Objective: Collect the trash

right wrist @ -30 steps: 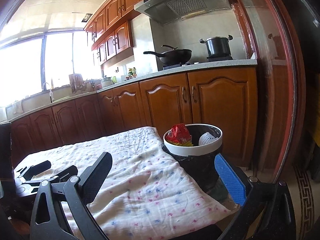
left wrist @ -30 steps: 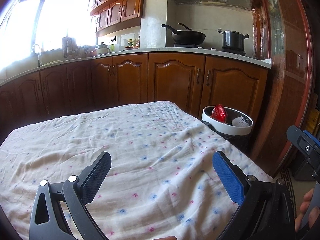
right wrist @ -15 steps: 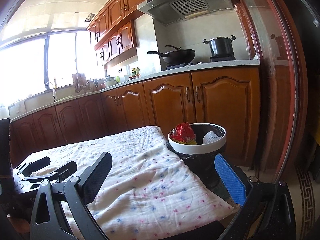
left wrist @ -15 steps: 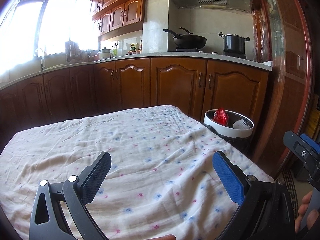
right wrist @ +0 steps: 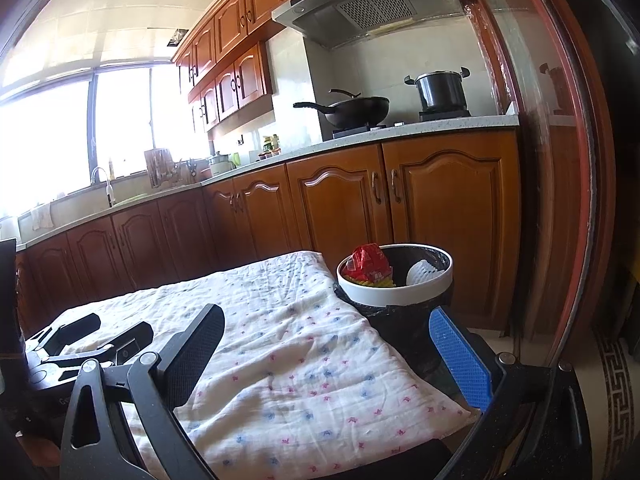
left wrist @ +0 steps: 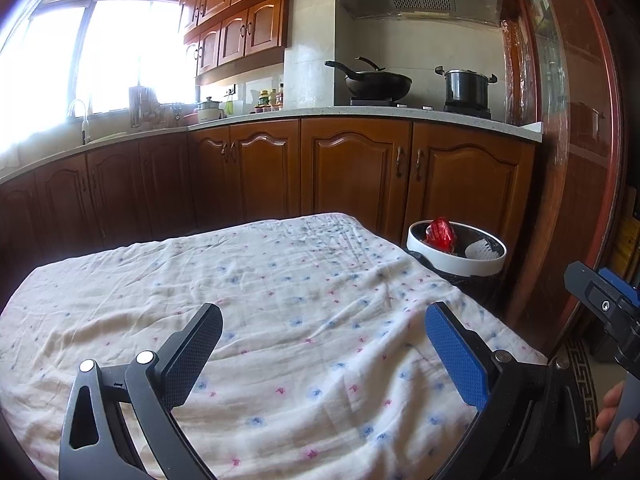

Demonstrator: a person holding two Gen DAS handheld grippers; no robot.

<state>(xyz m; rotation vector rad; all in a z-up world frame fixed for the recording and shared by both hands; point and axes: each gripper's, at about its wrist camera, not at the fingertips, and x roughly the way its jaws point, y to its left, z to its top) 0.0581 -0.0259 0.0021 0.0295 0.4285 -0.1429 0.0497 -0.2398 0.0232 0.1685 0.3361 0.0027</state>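
Note:
A trash bin with a white rim (left wrist: pixel 480 268) (right wrist: pixel 376 298) and black liner stands at the table's far right corner. A red snack wrapper (left wrist: pixel 440 233) (right wrist: pixel 368 262) and a white ribbed piece (left wrist: pixel 482 249) (right wrist: pixel 420 272) lie in it. My left gripper (left wrist: pixel 324 336) is open and empty above the cloth-covered table (left wrist: pixel 260 300). My right gripper (right wrist: pixel 326 336) is open and empty, with the bin just beyond its blue finger. The left gripper also shows in the right wrist view (right wrist: pixel 92 340), and part of the right one shows at the edge of the left wrist view (left wrist: pixel 604 304).
The floral cloth (right wrist: pixel 288 344) covers the whole table. Wooden cabinets (left wrist: pixel 352 172) and a counter with a wok (left wrist: pixel 376 80) and a pot (left wrist: pixel 466 86) run behind. A red-framed glass door (right wrist: pixel 560 200) stands to the right of the bin.
Both grippers have tilted upward and drawn back a little, so the table and bin sit lower in both views. Both stay open and empty.

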